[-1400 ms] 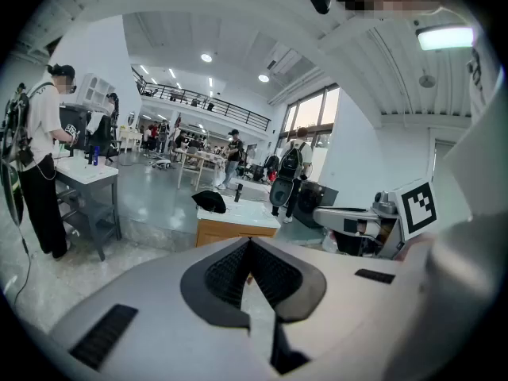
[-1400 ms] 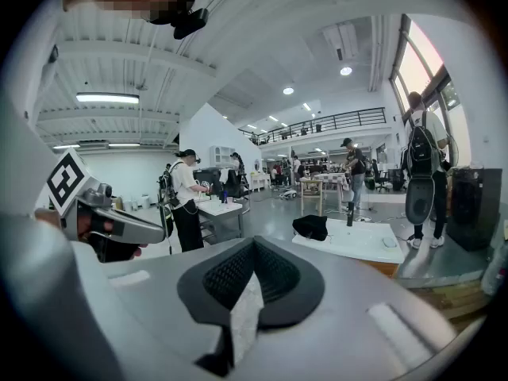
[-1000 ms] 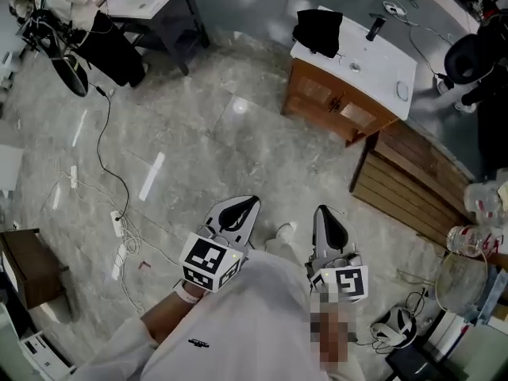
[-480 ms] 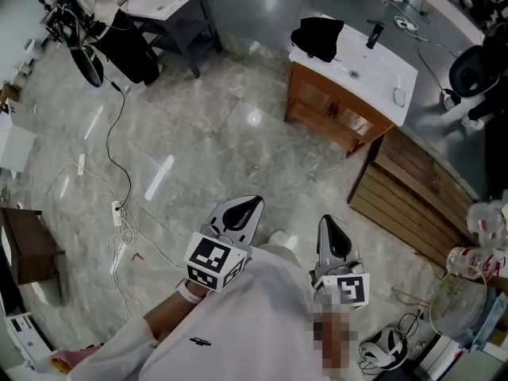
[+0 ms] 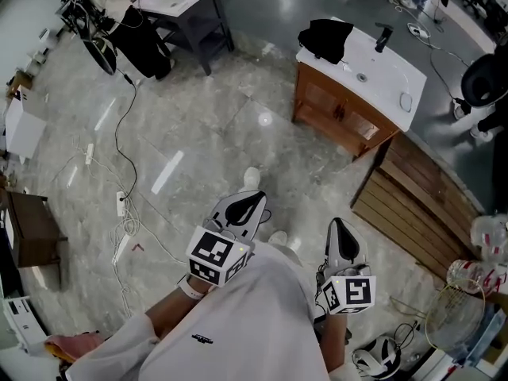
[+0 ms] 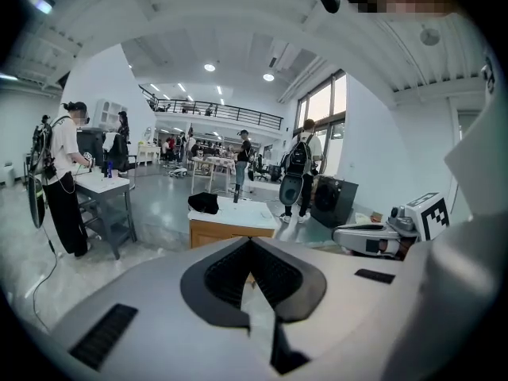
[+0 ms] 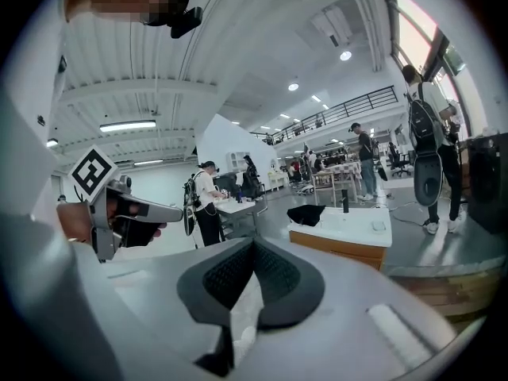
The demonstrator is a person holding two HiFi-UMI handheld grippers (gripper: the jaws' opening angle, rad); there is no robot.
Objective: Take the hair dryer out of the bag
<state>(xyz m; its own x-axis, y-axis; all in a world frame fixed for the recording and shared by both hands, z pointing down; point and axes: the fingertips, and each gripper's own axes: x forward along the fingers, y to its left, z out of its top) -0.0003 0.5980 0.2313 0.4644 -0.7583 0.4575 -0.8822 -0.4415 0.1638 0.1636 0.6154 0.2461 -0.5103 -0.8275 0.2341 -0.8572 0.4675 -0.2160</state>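
left tongs (image 6: 251,240): pressed together, nothing between the pads; held low in front of the body and aimed across the floor towards the counter
right tongs (image 7: 254,242): pressed together too, nothing pinched; aimed the same way, beside the left tongs
counter (image 5: 389,74): a white top on a wooden cabinet, well apart from both tongs, ahead and to the right in the head view; its long axis runs from upper left to lower right there
black bag (image 5: 325,38): slumped on the counter's left end, near the far corner
hair dryer: seen in no view; judged to be inside the black bag
deciding relation: the black bag lies well ahead of both tongs, roughly between the lines along which they point; neither is clearly nearer, though the right tongs stand closer to the counter's near edge; the gap is judged to need closing before any grasp
bag material: soft dark cloth, crumpled and limp, no clear long axis; likely to sag and shift when pinched
counter surface: smooth, glossy and hard, with a small round drain hole
floor (image 5: 198,133): polished grey stone with light glare
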